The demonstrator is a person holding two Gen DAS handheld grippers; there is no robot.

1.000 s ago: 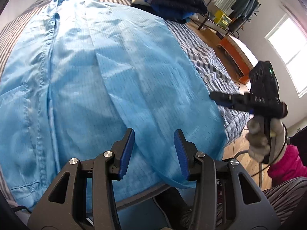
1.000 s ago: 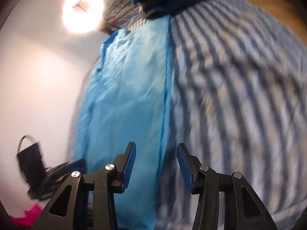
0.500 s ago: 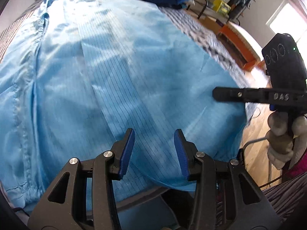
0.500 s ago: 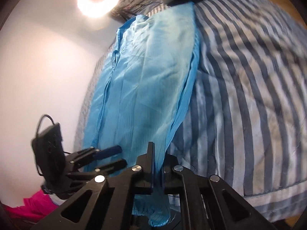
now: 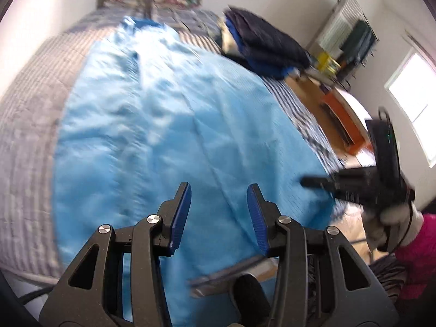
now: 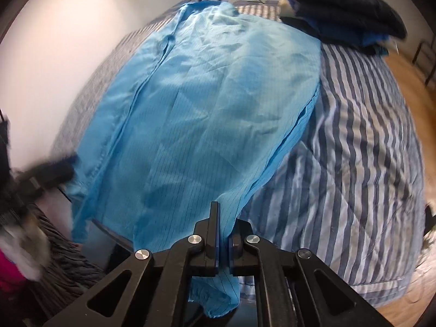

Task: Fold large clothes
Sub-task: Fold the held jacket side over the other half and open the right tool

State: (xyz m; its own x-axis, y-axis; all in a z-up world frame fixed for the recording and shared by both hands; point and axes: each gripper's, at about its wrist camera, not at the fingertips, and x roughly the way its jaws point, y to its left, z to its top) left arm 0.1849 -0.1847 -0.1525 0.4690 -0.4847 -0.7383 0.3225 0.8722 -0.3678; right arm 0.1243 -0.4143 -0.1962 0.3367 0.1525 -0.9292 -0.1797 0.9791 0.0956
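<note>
A large light-blue garment [image 5: 163, 125] lies spread lengthwise on the striped bed. In the right wrist view my right gripper [image 6: 222, 231] is shut on the near right corner of the garment [image 6: 207, 114], and the pinched hem hangs below the pads. That edge is lifted off the bedding. The right gripper [image 5: 306, 182] also shows blurred at the garment's right corner, in a gloved hand [image 5: 392, 220]. My left gripper [image 5: 218, 215] hovers open above the near hem with nothing between its blue pads. It appears blurred as the left gripper [image 6: 64, 164] at the garment's left corner.
A stack of dark folded clothes [image 5: 267, 46] sits at the bed's far right, also seen as the dark stack [image 6: 346, 8]. Striped bedding [image 6: 359, 150] lies bare to the right. A clothes rack [image 5: 351, 32], an orange box [image 5: 343, 120] and wooden floor lie beyond the bed.
The right gripper went from open to shut on the garment's near right corner and has raised it. Both views have pulled back and up from the bed. The left gripper stays open.
</note>
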